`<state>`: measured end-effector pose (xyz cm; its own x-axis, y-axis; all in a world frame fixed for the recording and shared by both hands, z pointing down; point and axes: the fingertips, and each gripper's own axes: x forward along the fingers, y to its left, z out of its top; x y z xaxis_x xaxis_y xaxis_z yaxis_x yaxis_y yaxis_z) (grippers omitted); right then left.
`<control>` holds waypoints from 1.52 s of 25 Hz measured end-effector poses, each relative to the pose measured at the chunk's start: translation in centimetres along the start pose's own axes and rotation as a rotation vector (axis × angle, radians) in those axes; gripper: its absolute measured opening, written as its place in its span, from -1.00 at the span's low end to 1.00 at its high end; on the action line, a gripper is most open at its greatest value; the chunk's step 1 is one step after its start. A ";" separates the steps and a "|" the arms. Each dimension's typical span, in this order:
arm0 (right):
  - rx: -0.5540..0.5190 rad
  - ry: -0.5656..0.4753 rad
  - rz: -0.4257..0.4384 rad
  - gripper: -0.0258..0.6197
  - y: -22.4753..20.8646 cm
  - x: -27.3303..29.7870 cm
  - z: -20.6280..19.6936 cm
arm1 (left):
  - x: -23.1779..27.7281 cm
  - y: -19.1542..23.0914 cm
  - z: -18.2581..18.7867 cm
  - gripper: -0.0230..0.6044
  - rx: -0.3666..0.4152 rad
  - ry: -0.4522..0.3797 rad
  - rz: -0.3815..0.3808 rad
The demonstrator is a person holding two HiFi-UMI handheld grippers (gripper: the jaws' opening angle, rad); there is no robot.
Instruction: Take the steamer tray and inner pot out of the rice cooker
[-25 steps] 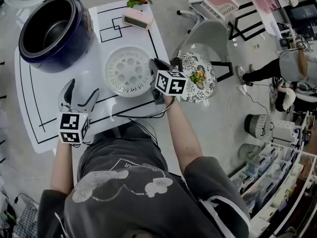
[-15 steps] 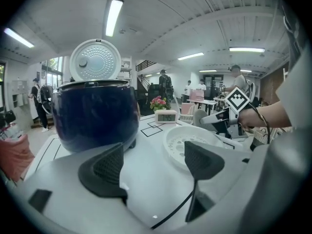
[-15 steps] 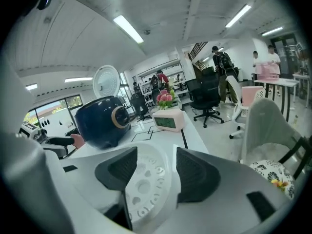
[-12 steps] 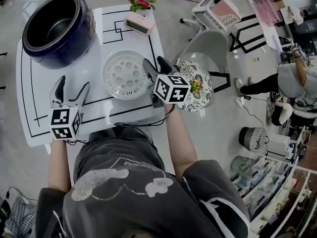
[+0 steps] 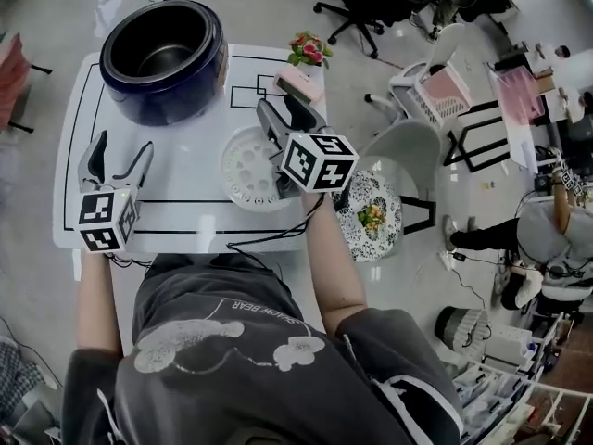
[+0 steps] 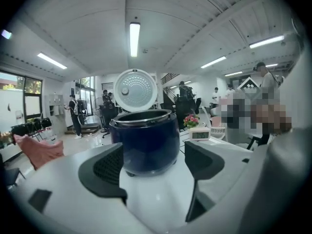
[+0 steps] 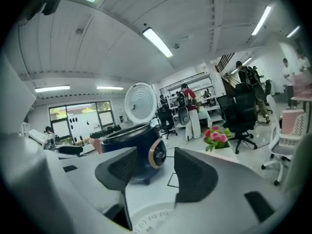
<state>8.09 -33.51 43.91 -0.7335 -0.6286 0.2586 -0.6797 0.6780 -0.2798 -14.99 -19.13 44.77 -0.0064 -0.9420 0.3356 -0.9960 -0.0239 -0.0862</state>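
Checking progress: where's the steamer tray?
Head view: steamer tray lies on the table, right of centre, partly hidden by the right claw, below the pink clock.

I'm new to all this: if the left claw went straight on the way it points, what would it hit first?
Probably the dark blue round rice cooker, lid up, framed dead centre by the left claw, whose jaws stand open. Depth is unclear, but nothing else shows in between.

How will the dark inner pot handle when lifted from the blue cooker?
The dark metal inner pot looks rigid; its smooth thin rim may slip when pinched. It appears empty, so probably light, though one-sided gripping could tilt it.
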 end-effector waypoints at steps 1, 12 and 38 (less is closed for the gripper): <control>-0.010 -0.002 0.023 -0.13 1.2 1.0 0.8 | -0.3 1.0 0.6 0.31 0.001 -0.009 0.015; -0.013 0.022 0.080 -0.17 8.7 11.9 6.7 | 0.3 10.8 4.6 0.31 -0.038 -0.086 0.042; -0.237 0.338 -0.227 -0.57 5.0 22.4 6.1 | 10.2 19.8 8.2 0.31 -0.082 -0.090 -0.186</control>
<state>-11.76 -46.55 42.70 -0.4986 -0.6384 0.5863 -0.7755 0.6308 0.0273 -34.09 -31.95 38.83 0.1828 -0.9499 0.2534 -0.9831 -0.1766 0.0475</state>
